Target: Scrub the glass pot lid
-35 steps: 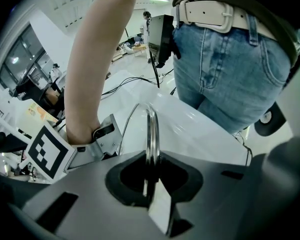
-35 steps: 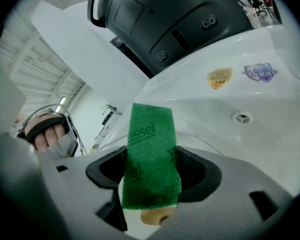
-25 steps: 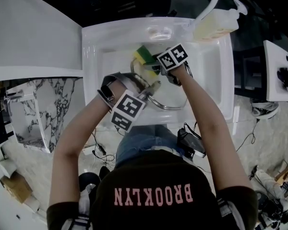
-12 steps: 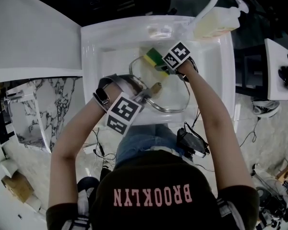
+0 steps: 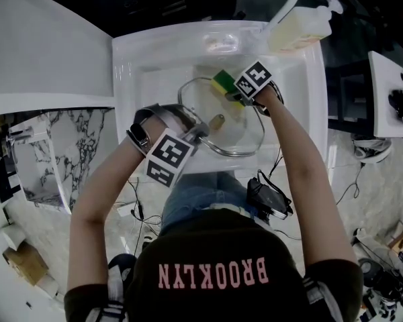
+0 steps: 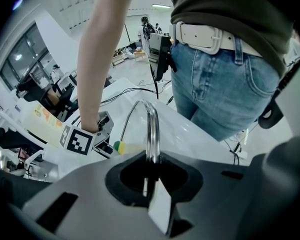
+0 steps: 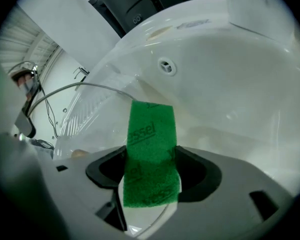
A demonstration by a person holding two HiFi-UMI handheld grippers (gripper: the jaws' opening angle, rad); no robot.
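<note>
Shows L tool clamped on glass lid at metal rim, R tool w/ yellow-green sponge just beyond, jeans behind.

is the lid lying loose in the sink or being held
Held: the left gripper is shut on the rim of the glass pot lid, inside the sink. Whether its far edge touches the basin, cannot tell.

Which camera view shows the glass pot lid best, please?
The head view: the glass pot lid shows nearly whole, from above. The left gripper view has it edge-on, clamped in the jaws; the right gripper view catches only an arc of its edge.
</note>
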